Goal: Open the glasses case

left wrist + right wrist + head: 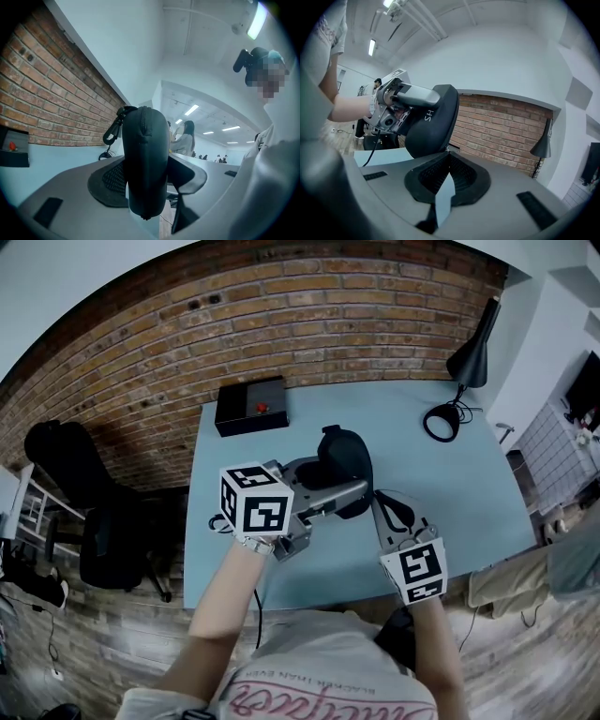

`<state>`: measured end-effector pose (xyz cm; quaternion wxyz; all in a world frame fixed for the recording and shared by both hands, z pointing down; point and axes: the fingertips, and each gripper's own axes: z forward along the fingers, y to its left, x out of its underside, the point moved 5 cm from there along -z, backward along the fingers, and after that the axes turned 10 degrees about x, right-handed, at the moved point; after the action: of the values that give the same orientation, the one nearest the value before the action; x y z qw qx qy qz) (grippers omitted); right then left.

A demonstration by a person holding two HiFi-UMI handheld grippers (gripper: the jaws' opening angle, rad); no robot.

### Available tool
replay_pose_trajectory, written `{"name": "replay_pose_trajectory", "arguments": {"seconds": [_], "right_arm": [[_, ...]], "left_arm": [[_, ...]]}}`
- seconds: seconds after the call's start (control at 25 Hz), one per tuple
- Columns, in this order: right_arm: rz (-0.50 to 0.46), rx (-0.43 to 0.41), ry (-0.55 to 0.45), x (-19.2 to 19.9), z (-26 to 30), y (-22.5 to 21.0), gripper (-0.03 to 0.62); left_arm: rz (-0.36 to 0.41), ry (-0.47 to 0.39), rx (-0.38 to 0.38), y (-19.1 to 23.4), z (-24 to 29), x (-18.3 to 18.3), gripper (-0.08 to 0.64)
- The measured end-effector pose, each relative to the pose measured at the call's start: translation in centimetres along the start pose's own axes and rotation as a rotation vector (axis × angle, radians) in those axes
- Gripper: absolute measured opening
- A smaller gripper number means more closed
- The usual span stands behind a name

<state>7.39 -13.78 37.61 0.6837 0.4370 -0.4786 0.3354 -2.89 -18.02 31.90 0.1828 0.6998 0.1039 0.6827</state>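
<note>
Left hand-held gripper (148,185) around glasses case (145,150)

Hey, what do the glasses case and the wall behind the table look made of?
The glasses case: probably a moulded shell in matte black fabric, judging by its dull surface and centre zip seam. The wall: bare reddish-brown brick, rough, with visible mortar joints.

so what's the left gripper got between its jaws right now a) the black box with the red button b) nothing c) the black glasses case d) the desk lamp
c: the left gripper view shows the glasses case upright between the pads of the left gripper, which press on both its sides. The box and the lamp sit apart on the table.
</note>
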Motion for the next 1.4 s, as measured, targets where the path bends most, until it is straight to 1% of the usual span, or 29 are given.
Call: {"name": "replay_pose_trajectory", "arguments": {"seconds": [0.08,0.36,0.84,1.16,1.4], "right_arm": [[-0.011,-0.003,-0.005,-0.1,0.1,0.1,0.017],[-0.05,0.012,-0.014,-0.5,0.3,-0.4,0.017],[-0.1,0.023,-0.027,-1.5,0.7,-1.6,0.017],[-0.151,0.019,-0.029,-1.7,0.8,-1.9,0.017],[-0.216,0.02,-0.025,-1.8,0.9,-1.6,0.017]], "left_arm": [[0.012,0.03,0.004,0.0,0.0,0.1,0.256],[0.085,0.174,-0.004,-0.2,1.0,1.5,0.255],[0.135,0.355,-0.015,0.4,1.8,3.7,0.256],[0.149,0.435,-0.026,0.8,1.9,5.3,0.256],[0.156,0.485,-0.036,1.0,1.7,6.0,0.256]]}}
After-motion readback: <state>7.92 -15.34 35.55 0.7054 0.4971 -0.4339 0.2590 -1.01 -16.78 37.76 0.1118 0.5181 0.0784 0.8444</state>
